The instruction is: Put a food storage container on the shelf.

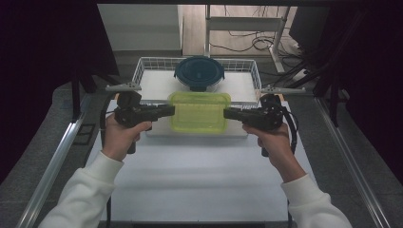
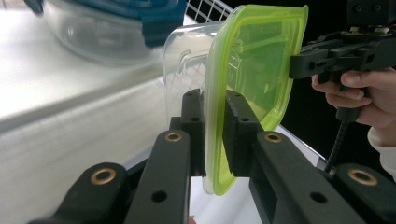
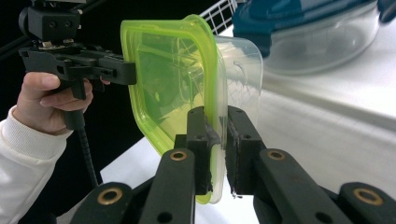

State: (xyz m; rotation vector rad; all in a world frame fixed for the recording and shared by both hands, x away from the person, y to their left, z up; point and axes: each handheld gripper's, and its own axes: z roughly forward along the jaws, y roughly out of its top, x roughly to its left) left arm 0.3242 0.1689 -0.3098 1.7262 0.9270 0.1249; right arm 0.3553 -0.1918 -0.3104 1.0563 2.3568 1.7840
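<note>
The left gripper (image 1: 170, 110) and right gripper (image 1: 227, 113) each clamp an opposite edge of the green-lidded container (image 1: 199, 111). It hangs just before the wire basket (image 1: 142, 66) holding a round blue-lidded bowl (image 1: 199, 72)

We can read no text, label, brand, number or sign anywhere in these views. The green-lidded container (image 1: 199, 111) is plain, the round blue-lidded bowl (image 1: 199, 72) bears no legible marking, and the black tools show only bare screws and brass rivets.
</note>
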